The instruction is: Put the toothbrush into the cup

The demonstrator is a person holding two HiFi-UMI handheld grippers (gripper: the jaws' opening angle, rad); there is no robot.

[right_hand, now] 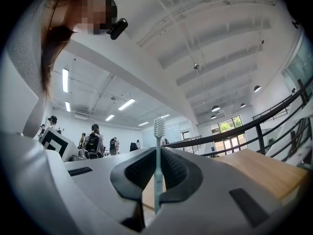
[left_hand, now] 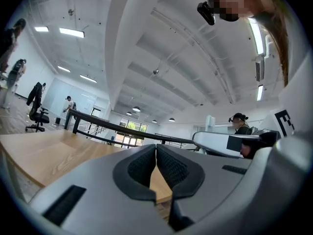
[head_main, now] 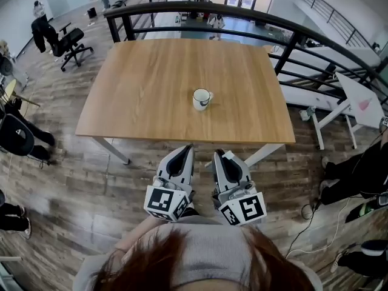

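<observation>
The right gripper (right_hand: pixel 157 166) is clenched on the toothbrush (right_hand: pixel 157 180); its dark pads pinch the pale handle, which stands upright with the bristle head rising above the jaw tips and the lower end of the handle hanging below them. The left gripper (left_hand: pixel 156 153) is closed on nothing; its pads meet at the tips, and only a sliver of wood shows through the gap beneath them. In the head view both grippers sit side by side, close together, just short of the near edge of the tabletop (head_main: pixel 139 83), over the plank floor (head_main: pixel 91 193), marker cubes toward the person. The cup (head_main: pixel 201 99), a white mug with its handle turned to the right, stands alone on the tabletop, a little right of the middle and nearer the near edge than the far one, well apart from both grippers. A dark curved railing (head_main: pixel 200 8) runs beyond the far edge; a black office chair (head_main: pixel 70 41) stands off the far left corner.
</observation>
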